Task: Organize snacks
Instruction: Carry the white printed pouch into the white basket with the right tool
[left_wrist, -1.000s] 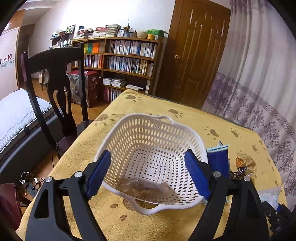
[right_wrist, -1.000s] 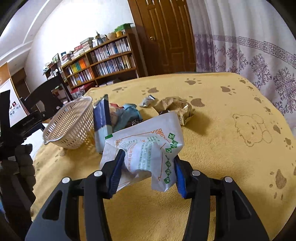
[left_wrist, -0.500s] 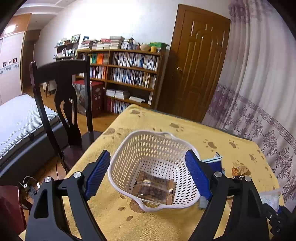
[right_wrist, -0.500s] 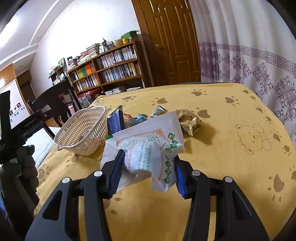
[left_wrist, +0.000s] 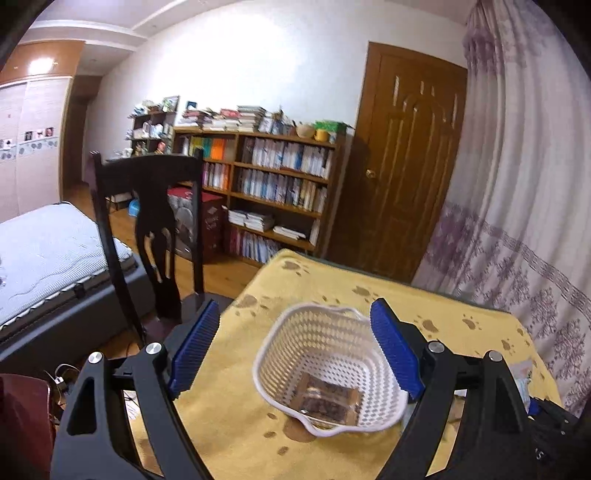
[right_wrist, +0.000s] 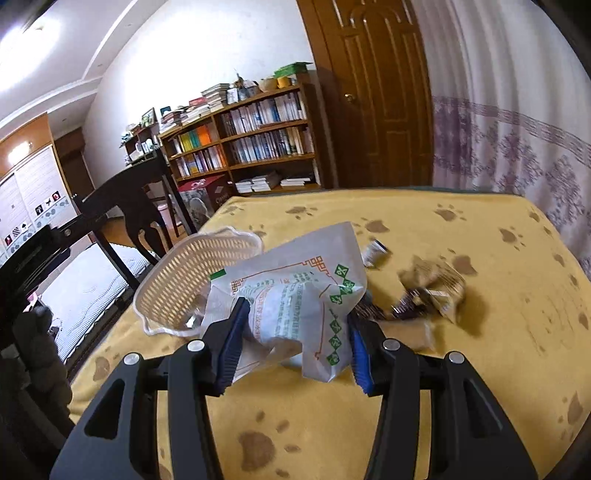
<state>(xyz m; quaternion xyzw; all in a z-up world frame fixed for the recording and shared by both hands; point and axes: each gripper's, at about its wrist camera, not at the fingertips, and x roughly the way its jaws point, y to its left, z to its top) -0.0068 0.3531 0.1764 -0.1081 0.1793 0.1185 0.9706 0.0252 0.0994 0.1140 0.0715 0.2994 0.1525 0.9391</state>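
A table covered with a yellow cloth (right_wrist: 480, 332) printed with brown paw marks is seen from two gripper cameras. A white perforated basket (left_wrist: 332, 373) is taken here as the landmark; it stands on the cloth near the table's left edge.

In the left wrist view, the left gripper (left_wrist: 295, 354) is held above the basket with its blue-padded fingers spread wide and nothing between them. Inside the basket, on its floor, a clear packet of brown snacks (left_wrist: 327, 400) is seen lying flat. Beyond the basket, off the table, a dark wooden chair (left_wrist: 147, 206) is placed, and farther back a bookshelf (left_wrist: 266, 199) and a brown door (left_wrist: 402, 162) are visible.

In the right wrist view, the right gripper (right_wrist: 295, 339) is closed on a white crumpled snack bag (right_wrist: 295, 291) printed with green and orange patterns; the bag is pinched between both blue pads and is held up just right of the basket (right_wrist: 192, 273), overlapping its near rim in the picture. Whether the bag touches the basket cannot be told. To the right of the basket, beyond the held bag, a small silver wrapper (right_wrist: 375, 253) and a blurred golden-brown packet (right_wrist: 432, 284) are left lying on the cloth. At the far left edge, a gloved hand (right_wrist: 40, 339) is partly seen beside the basket's side of the table.
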